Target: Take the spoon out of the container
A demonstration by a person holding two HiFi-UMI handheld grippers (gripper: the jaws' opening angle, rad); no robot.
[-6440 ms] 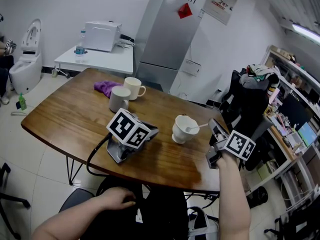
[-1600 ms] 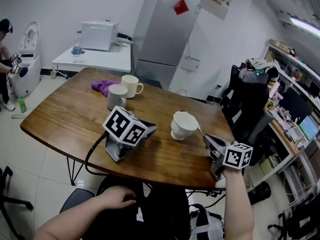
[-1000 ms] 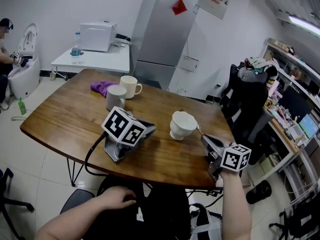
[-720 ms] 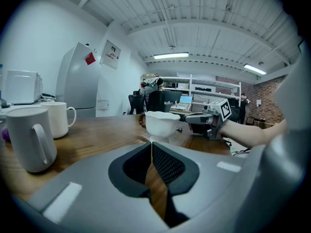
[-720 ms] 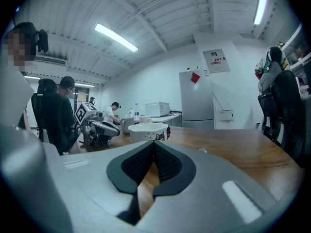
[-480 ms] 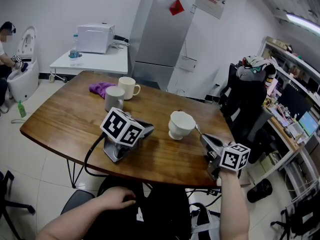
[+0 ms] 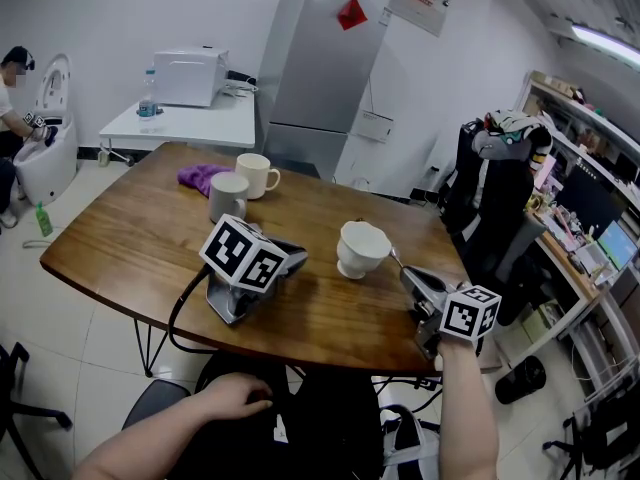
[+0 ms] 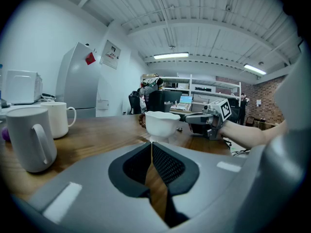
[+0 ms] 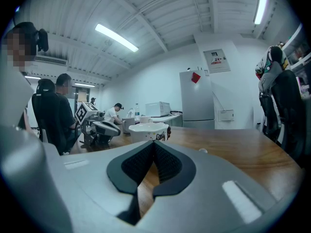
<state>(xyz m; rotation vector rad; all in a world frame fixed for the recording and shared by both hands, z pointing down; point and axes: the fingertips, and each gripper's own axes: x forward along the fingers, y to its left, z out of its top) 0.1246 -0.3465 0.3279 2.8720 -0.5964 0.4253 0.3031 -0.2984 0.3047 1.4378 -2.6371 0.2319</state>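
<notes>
The white cup (image 7: 361,248) stands on the wooden table (image 7: 130,238) with no spoon in it. The spoon (image 7: 398,259) lies on the table just right of the cup, its thin handle running to the tip of my right gripper (image 7: 407,274). That gripper rests low near the table's near right edge, and its own view shows it (image 9: 154,144) shut with nothing between the pads. A small shiny end of the spoon (image 9: 202,151) shows to the right of the jaws. My left gripper (image 7: 296,259) lies on the table left of the cup (image 8: 162,124), shut and empty, with no hand on it.
A grey mug (image 7: 230,196), a cream mug (image 7: 258,175) and a purple cloth (image 7: 203,176) sit at the table's far left. A chair heaped with dark things (image 7: 490,188) stands to the right. The person's left hand (image 7: 235,398) rests on the lap.
The spoon, which stood in the cup in the oldest frame, now lies on the table beside it. My right gripper has come down lower and nearer. Over the last second nothing visibly moves.
</notes>
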